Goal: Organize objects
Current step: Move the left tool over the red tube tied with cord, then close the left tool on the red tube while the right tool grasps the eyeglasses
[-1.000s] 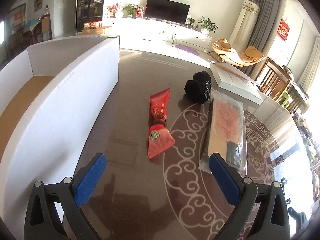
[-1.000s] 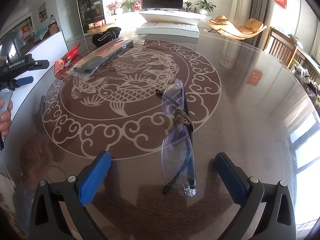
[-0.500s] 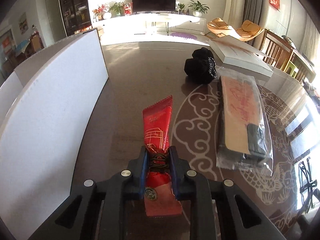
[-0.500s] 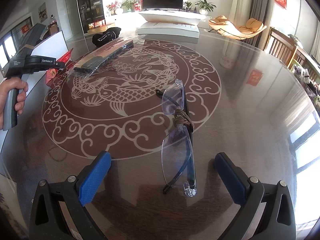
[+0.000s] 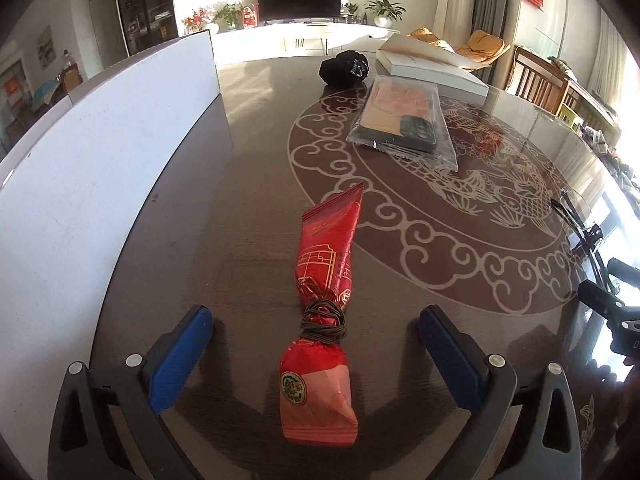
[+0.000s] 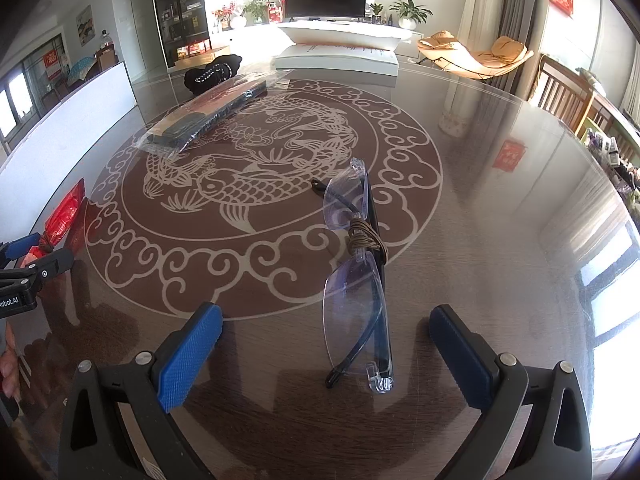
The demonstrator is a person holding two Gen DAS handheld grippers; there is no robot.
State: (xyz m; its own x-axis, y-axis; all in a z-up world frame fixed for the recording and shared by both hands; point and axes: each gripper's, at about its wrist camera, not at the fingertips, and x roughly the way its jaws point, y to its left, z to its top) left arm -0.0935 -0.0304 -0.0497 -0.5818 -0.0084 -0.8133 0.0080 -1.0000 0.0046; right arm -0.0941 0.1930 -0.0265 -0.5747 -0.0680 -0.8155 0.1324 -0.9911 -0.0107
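Glossy red foil packet (image 5: 322,276) on a polished, reflective table (image 5: 248,216).

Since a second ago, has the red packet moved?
Yes. In the right wrist view, the red packet moved toward the camera, away from the wrapped package.

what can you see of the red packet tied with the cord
The red packet is a long, glossy foil-like pouch with gold line art and a round green-and-gold seal near its closer end. A brown cord is wound tightly around its waist, pinching it. It lies flat on the dark table, lengthwise between the left gripper's open blue pads, which have just opened and do not touch it, near the white box.
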